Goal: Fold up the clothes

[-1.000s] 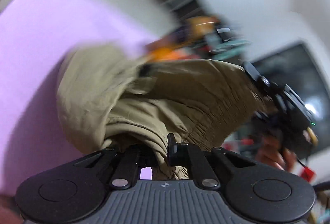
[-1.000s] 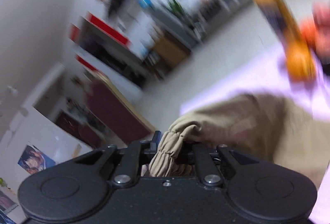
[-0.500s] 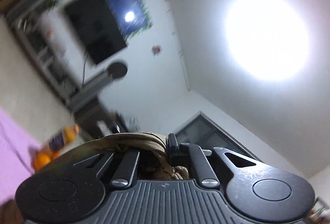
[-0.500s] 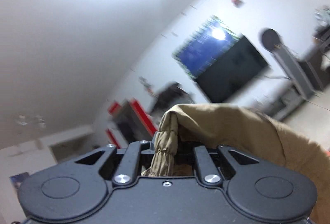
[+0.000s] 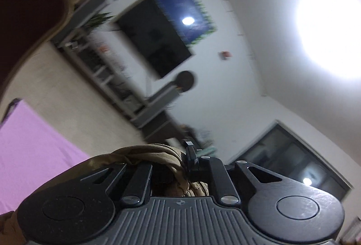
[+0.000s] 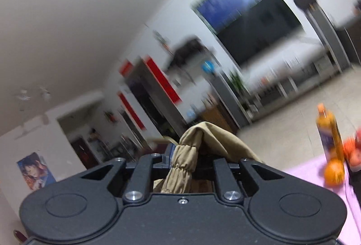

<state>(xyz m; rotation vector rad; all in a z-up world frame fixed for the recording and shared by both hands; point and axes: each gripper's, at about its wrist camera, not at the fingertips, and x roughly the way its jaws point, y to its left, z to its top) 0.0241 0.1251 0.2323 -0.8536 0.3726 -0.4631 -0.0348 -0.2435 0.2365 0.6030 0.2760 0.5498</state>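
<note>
Left tool [image 5: 180,166]: clamped on khaki cloth [image 5: 153,154], roughly level.
Right tool [image 6: 183,159]: clamped on gathered cloth, level.

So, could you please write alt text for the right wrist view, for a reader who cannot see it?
The right claw is shut on the gathered elastic band of a khaki garment, lifted to face a blurred living room with a wall television. At the right edge, an orange bottle stands by a pink cloth.
</note>
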